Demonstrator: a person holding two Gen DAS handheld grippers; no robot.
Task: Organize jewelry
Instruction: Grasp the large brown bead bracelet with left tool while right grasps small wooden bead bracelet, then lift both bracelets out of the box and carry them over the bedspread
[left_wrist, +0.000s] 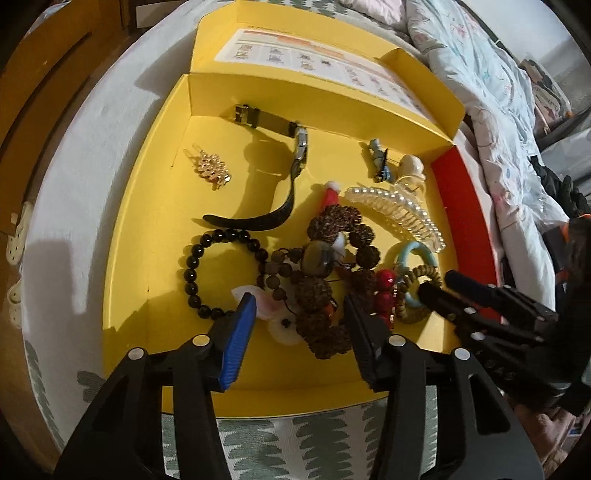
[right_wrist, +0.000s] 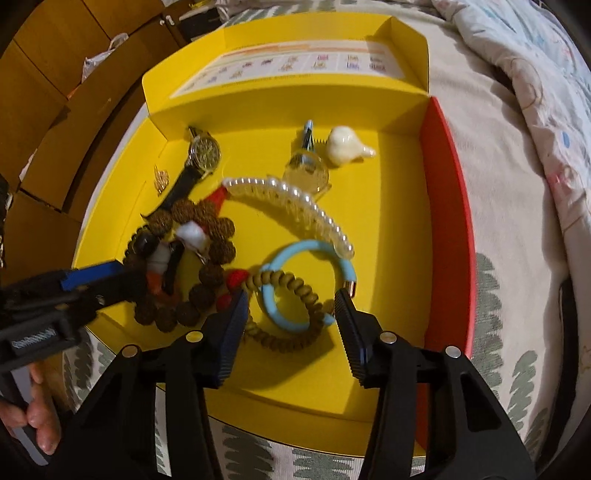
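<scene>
An open yellow box (left_wrist: 155, 221) on the bed holds the jewelry. My left gripper (left_wrist: 300, 301) points down into it, jaws half apart. The rough brown bead bracelet (left_wrist: 314, 291) and a pink-and-white piece lie between them, not clamped. A black bead bracelet (left_wrist: 192, 273) lies just to the left. My right gripper (right_wrist: 291, 295) straddles the light blue ring bracelet (right_wrist: 295, 247) and a tan coiled bead string (right_wrist: 295, 284); its pads stand at their sides without pinching. A red figure (left_wrist: 384, 291) lies between the two grippers.
Farther back in the box lie a watch (right_wrist: 205, 151), a pearl hair claw (right_wrist: 295, 206), a gold clip (left_wrist: 212, 171), a small blue clip (left_wrist: 378, 158) and a white shell-like piece (right_wrist: 345, 147). The box's right wall is red (right_wrist: 447, 221). A rumpled quilt (left_wrist: 498, 110) lies at the right.
</scene>
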